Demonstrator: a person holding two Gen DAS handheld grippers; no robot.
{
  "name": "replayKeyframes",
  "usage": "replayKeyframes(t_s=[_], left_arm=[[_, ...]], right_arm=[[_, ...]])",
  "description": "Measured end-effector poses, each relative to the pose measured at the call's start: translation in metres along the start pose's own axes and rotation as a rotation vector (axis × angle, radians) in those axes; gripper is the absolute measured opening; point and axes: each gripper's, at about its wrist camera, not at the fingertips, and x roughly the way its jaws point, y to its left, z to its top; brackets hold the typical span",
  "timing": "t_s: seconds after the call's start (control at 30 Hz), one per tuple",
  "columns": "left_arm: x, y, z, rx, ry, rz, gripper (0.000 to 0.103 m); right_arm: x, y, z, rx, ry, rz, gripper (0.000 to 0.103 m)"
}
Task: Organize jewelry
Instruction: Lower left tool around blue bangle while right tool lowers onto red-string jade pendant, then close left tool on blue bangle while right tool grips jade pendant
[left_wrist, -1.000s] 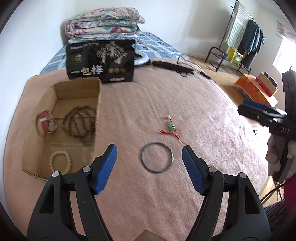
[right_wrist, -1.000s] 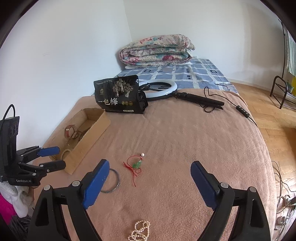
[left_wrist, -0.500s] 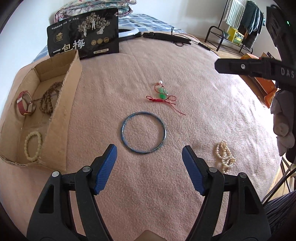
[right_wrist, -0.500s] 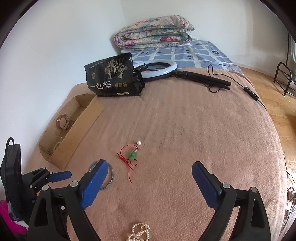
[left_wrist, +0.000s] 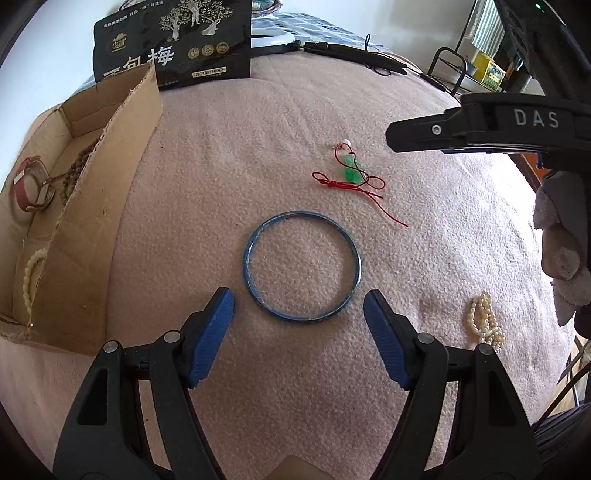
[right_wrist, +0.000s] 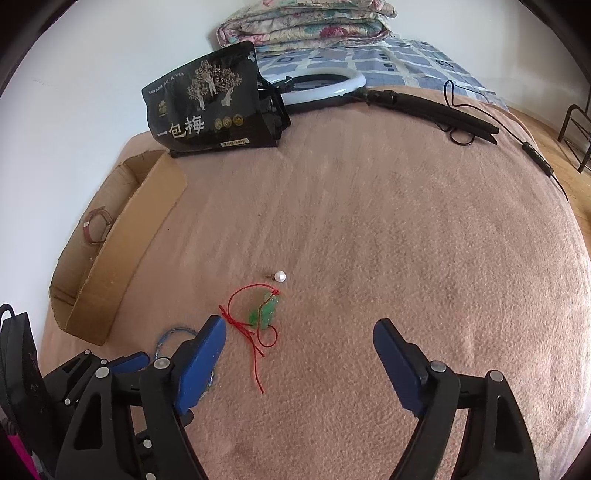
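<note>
The left gripper (left_wrist: 299, 314) hovers with its blue-padded fingers spread wide, straddling the near edge of a thin blue metal bangle (left_wrist: 301, 264) lying flat on the pink blanket-covered bed (left_wrist: 229, 155). The right gripper (right_wrist: 299, 354) is likewise wide open, empty, near a green pendant on red cord (right_wrist: 264, 314).

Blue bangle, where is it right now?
In the left wrist view, the blue bangle lies flat on the pink blanket, just ahead of the left gripper.
</note>
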Motion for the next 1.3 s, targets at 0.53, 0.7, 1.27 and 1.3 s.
replayKeyframes(t_s=[0.53, 0.7, 1.27, 1.3], left_arm=[[0.017, -0.002, 0.009, -0.002, -0.054, 0.039, 0.088], [0.017, 0.003, 0.008, -0.035, -0.072, 0.004, 0.088], [0.015, 0.001, 0.003, 0.006, -0.091, 0.037, 0.073], [0.015, 0.001, 0.002, 0.006, -0.091, 0.035, 0.073]], right_arm=[[0.030, 0.010, 0.007, 0.037, 0.091, 0.071, 0.068], [0.039, 0.012, 0.011, 0.056, 0.101, 0.057, 0.059], [0.046, 0.026, 0.017, 0.001, 0.112, 0.011, 0.014], [0.046, 0.025, 0.017, 0.005, 0.109, 0.016, 0.014]])
